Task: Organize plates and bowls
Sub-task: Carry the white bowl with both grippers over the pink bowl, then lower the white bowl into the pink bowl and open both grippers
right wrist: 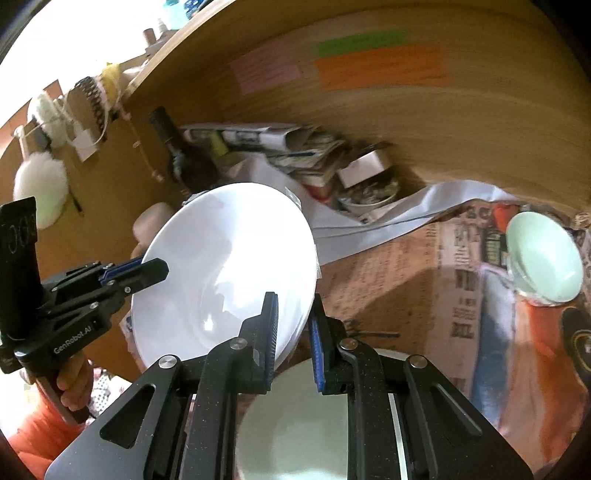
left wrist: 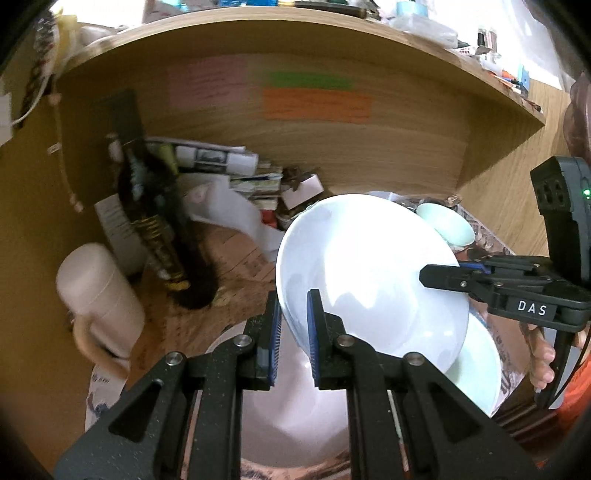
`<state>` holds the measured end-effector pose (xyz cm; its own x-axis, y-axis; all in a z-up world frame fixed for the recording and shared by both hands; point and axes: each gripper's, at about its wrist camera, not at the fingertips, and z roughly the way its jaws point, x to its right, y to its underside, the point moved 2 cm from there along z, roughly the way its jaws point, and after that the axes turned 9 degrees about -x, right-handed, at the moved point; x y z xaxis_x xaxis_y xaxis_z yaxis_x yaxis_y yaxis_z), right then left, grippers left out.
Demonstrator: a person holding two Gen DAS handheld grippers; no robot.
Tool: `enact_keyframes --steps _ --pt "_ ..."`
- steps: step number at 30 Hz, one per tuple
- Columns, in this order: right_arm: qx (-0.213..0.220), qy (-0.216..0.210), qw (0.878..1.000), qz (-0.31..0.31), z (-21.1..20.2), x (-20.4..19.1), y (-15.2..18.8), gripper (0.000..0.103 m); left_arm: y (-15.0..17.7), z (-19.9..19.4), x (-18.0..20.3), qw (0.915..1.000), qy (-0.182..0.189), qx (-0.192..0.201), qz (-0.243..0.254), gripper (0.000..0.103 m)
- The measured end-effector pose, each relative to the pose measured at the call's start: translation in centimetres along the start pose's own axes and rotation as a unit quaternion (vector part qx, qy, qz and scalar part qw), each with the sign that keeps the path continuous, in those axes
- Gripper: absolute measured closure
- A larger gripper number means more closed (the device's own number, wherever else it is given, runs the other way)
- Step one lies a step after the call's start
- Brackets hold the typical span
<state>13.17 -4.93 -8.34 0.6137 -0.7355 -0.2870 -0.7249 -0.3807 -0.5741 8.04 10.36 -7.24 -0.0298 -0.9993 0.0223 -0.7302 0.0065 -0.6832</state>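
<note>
A: Where is the white plate (left wrist: 369, 273)?

B: Held up, tilted, above the bench (right wrist: 388, 266), which is spread with newspaper. The left tongs (left wrist: 295, 314) pinch its near rim from one side, and the right tongs (right wrist: 293, 321) pinch the opposite rim.

A: What lies under it?

B: A pale green plate (left wrist: 476, 365) sits just below its lower edge in the left view. In the right view that green plate (right wrist: 295, 424) shows beneath the right tongs.

A: How tight is the space around it?

B: Crowded at the back. A dark bottle (right wrist: 177, 151) stands upright near the plate's far rim, with a stack of papers (right wrist: 266, 140) and a small box (right wrist: 365, 166) along the wooden back wall (left wrist: 332, 155). A shelf edge (left wrist: 280, 29) overhangs all of it.

A: Any open ground?

B: The newspaper to the right is bare up to a small mint bowl (right wrist: 543, 254), well apart from the plate. A cream mug (left wrist: 99, 295) stands to the left.
</note>
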Motion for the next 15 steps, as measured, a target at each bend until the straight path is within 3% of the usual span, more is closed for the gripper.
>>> enact_keyframes --steps 15 --pt "-0.048 -0.017 0.998 -0.022 4.4 -3.7 1.3 0.088 4.2 -1.5 -3.9 0.9991 -0.026 -0.007 -0.034 0.09"
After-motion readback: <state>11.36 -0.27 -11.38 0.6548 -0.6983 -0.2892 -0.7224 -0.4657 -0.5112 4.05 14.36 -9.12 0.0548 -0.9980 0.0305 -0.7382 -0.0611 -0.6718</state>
